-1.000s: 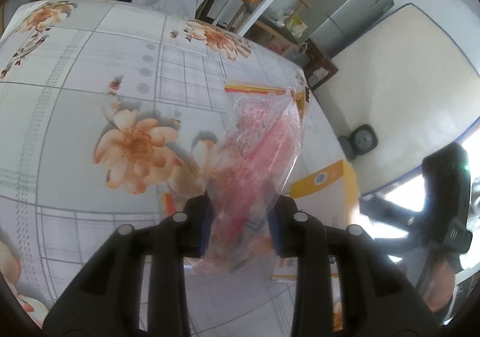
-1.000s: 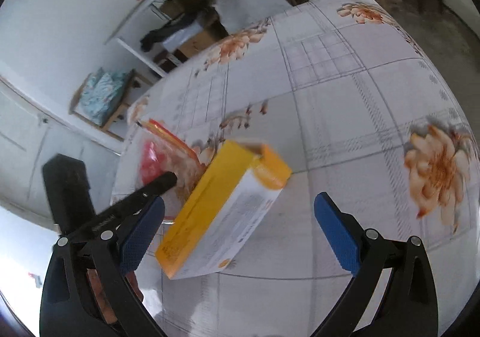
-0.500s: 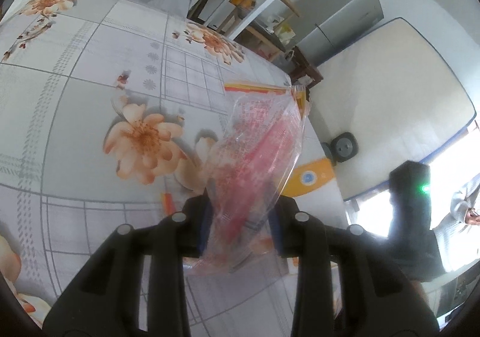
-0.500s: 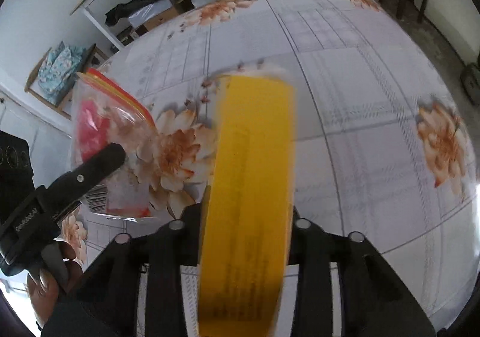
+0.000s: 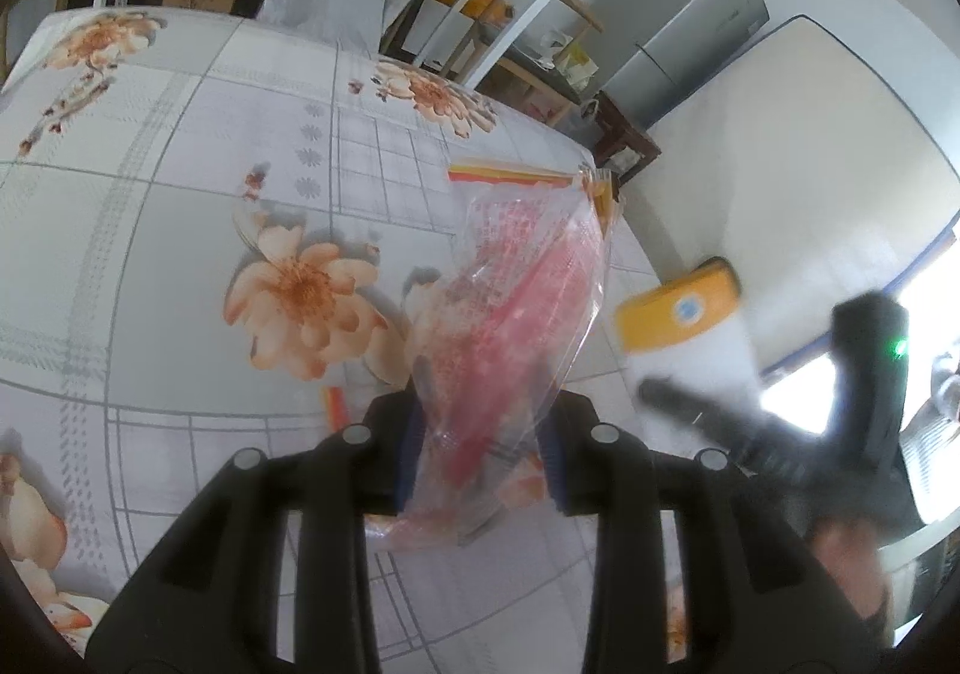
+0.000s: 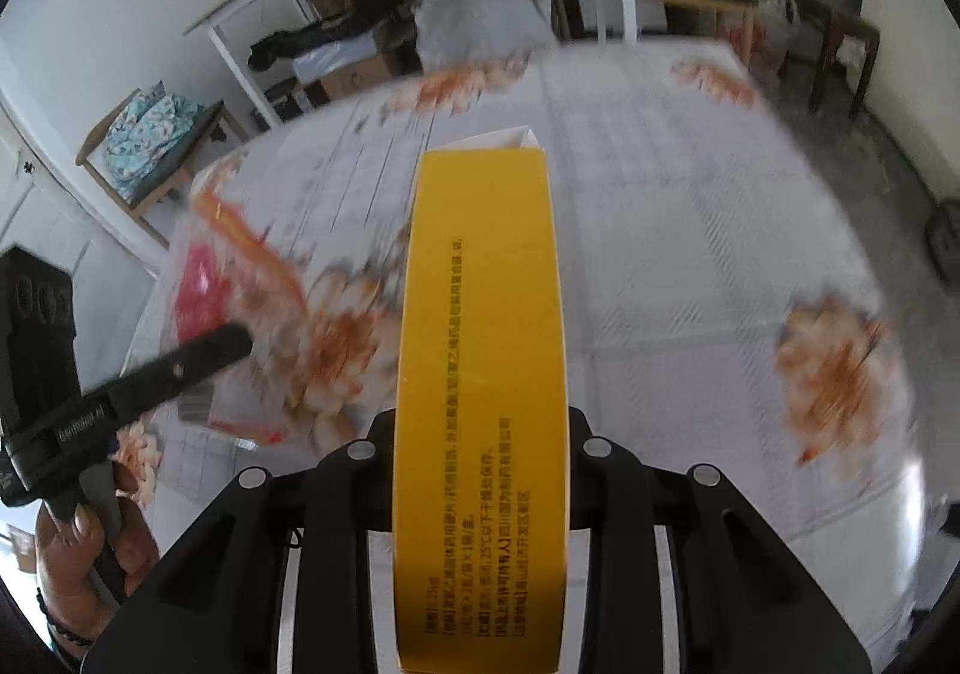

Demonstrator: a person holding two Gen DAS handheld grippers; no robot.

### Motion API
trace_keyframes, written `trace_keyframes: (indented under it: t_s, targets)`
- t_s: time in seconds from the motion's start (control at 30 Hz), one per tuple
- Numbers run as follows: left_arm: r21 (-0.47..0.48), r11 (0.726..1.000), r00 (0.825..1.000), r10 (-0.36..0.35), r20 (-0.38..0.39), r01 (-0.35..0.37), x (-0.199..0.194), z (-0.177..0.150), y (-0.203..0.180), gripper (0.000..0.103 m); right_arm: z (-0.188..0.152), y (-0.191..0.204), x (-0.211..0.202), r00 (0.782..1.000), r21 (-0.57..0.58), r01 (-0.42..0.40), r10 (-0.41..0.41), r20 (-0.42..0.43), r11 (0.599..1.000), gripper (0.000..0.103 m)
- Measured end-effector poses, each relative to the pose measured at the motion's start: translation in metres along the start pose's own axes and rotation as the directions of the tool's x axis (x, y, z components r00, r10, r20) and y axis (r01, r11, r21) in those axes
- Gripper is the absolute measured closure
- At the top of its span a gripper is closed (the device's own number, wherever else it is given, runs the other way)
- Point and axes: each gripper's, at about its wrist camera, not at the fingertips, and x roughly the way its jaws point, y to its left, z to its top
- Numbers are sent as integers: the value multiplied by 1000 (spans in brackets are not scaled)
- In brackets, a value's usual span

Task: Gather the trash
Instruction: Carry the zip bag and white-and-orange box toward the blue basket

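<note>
Yellow box (image 6: 480,374) clamped in right gripper (image 6: 477,464), plastic bag (image 5: 516,326) in left gripper (image 5: 480,458)

Each wrist camera looks forward and down along its own fingers, close above the floral table (image 5: 150,230). Both views share the table (image 6: 690,230) and the opposite gripper.

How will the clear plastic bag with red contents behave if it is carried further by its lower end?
The clear plastic bag with red contents looks thin and crinkled, so it is probably floppy and may sag or fold over. The film looks glossy, so it might slip between the pads of the left hand-held gripper. It seems light for its size, since the creased film stands up from the grip.
</note>
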Motion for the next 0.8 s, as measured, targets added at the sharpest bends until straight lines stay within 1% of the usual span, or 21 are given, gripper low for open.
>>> trace_keyframes:
  t_s: [0.1, 0.23, 0.3, 0.43, 0.53, 0.67, 0.8]
  targets:
    - [28, 999, 999, 33, 17, -33, -2, 1, -6, 72, 15, -6, -7, 999, -44, 29, -27, 44, 999, 74]
    - [81, 992, 994, 96, 47, -99, -6, 1, -16, 72, 24, -11, -4, 997, -90, 33, -26, 72, 995, 74]
    - [86, 990, 992, 111, 58, -116, -9, 0, -17, 73, 23, -16, 2, 997, -96, 18, -11, 78, 995, 74]
    - [105, 980, 982, 162, 98, -172, -17, 0, -19, 73, 23, -20, 13, 997, -76, -23, 29, 69, 997, 74]
    - [111, 976, 978, 176, 115, -189, -21, 1, -20, 73, 24, -10, 12, 996, -124, -25, 36, 83, 992, 74]
    - [140, 967, 971, 190, 148, -211, -26, 2, -26, 74, 22, -8, 11, 995, -127, -35, 46, 85, 991, 74]
    - [147, 966, 972, 194, 135, -213, -21, 2, -27, 74, 19, -10, 10, 995, -130, -33, 44, 86, 991, 74]
